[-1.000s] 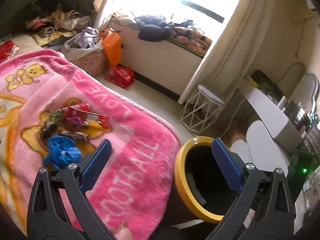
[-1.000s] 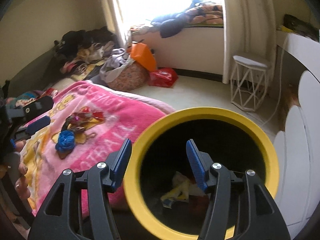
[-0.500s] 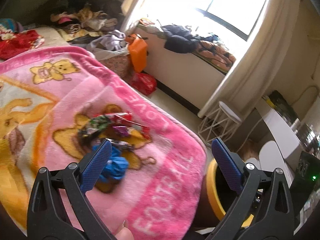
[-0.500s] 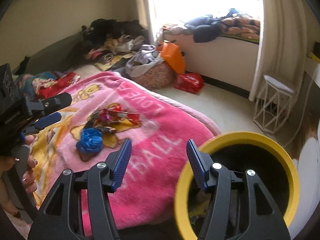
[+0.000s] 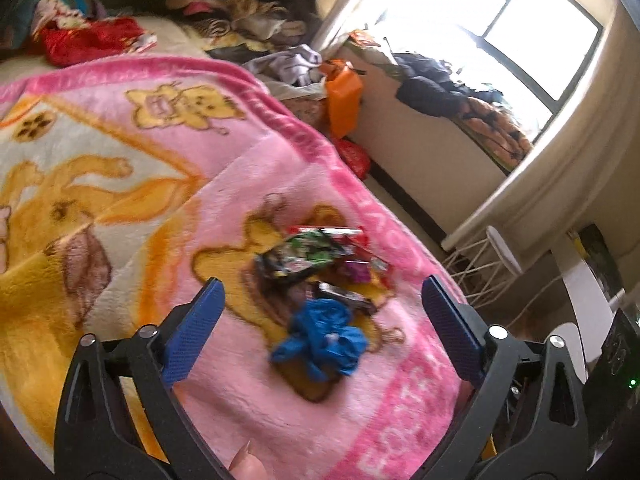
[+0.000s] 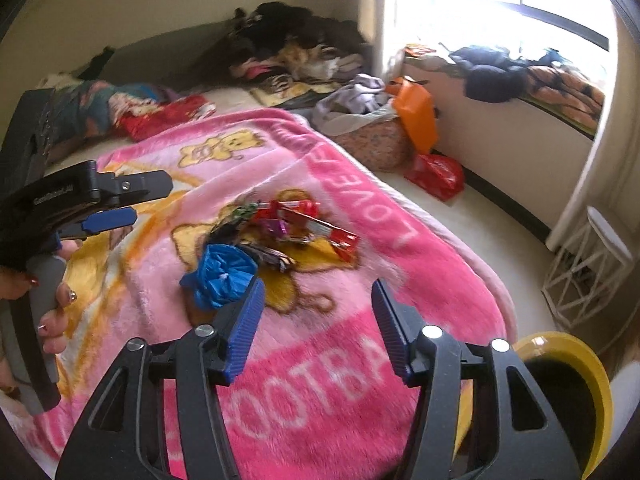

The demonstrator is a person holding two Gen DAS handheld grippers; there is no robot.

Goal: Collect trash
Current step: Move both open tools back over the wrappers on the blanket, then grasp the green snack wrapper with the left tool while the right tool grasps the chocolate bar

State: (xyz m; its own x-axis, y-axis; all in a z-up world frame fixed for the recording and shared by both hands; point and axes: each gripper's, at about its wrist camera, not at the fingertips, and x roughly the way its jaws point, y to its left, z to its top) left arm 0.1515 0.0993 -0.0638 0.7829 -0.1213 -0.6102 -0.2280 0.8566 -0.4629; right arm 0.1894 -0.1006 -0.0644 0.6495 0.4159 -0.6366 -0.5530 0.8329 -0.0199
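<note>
A heap of trash lies on the pink blanket (image 5: 248,184): a crumpled blue bag (image 5: 324,340) (image 6: 222,274) and several coloured wrappers (image 5: 312,254) (image 6: 296,220) behind it. My left gripper (image 5: 320,294) hovers just short of the heap, jaws wide and closing a little, nothing between them. In the right wrist view it shows at the left edge as the left gripper (image 6: 108,204), held by a hand. My right gripper (image 6: 318,296) stands half open and closing, empty, just right of the blue bag. The yellow-rimmed black bin (image 6: 580,372) stands at the bed's corner.
Clothes are piled at the bed's far end (image 6: 296,52). On the floor past the bed are a laundry basket (image 6: 376,144), an orange bag (image 6: 416,116), a red bag (image 6: 436,174) and a white wire stool (image 6: 592,264). A window sill holds more clothes (image 5: 460,92).
Both grippers swung left from over the bin to over the blanket, toward the trash heap. The bin slid out of the left view and to the right view's corner.
</note>
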